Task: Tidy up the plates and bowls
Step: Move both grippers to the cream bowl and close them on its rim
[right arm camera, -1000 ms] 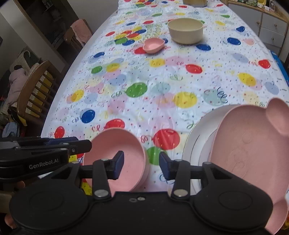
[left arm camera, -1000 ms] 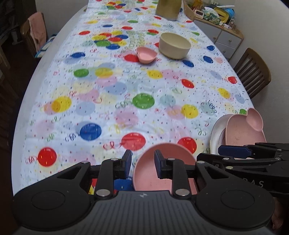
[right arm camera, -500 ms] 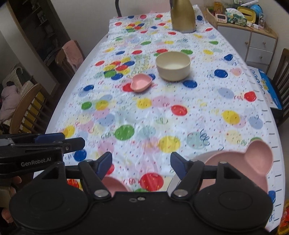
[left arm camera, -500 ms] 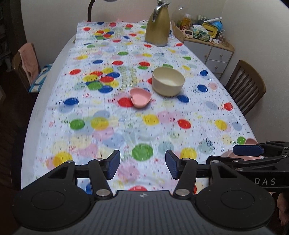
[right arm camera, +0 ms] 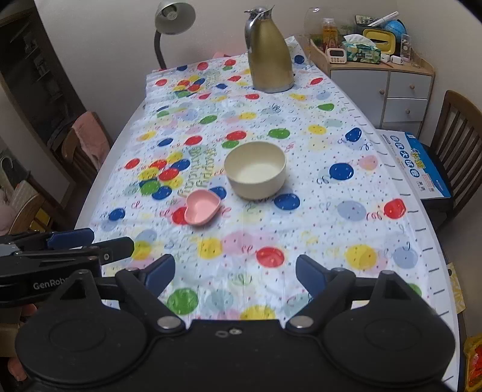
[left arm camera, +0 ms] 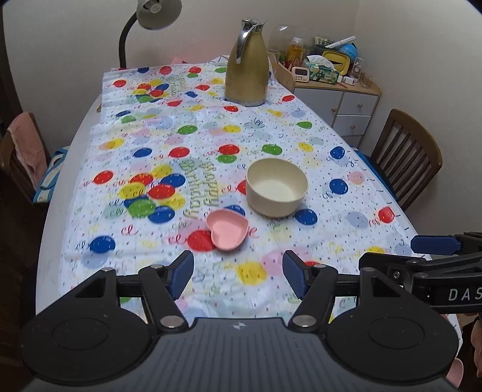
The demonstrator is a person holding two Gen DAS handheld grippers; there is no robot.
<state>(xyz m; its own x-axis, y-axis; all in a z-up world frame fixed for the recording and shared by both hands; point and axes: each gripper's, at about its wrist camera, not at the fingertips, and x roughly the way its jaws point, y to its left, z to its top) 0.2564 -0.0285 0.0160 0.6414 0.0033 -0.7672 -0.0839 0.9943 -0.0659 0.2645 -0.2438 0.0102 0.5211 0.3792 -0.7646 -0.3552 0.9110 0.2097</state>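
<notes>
Both my grippers hang above the near end of the bench, facing down its length. My left gripper has its fingers spread wide, nothing between them but the balloon-print cloth. My right gripper is the same: fingers wide apart, nothing held.

In the left view, my right gripper shows side-on at 3 o'clock. In the right view, my left gripper shows side-on at 9 o'clock.

Task things, left view: cream bowl upright near mid-bench, at about 12 o'clock from my left fingers, well ahead of them. Pink heart-shaped dish sits just beside it, at the bowl's 7 o'clock, a small gap between the two; it is the nearer piece. Both rest on the cloth and neither touches a gripper.

Right view: cream bowl at 12 o'clock, pink heart-shaped dish at about 11 o'clock and closer in.

Far end of the bench: gold jug with a silver handle, standing upright at 12 o'clock. A grey gooseneck lamp rises behind the far edge at 11 o'clock.

Off the bench: a drawer cabinet at 1 o'clock with small clutter on top, a wooden chair at 2 o'clock, and another chair with a pink cloth over it at 9 o'clock.
</notes>
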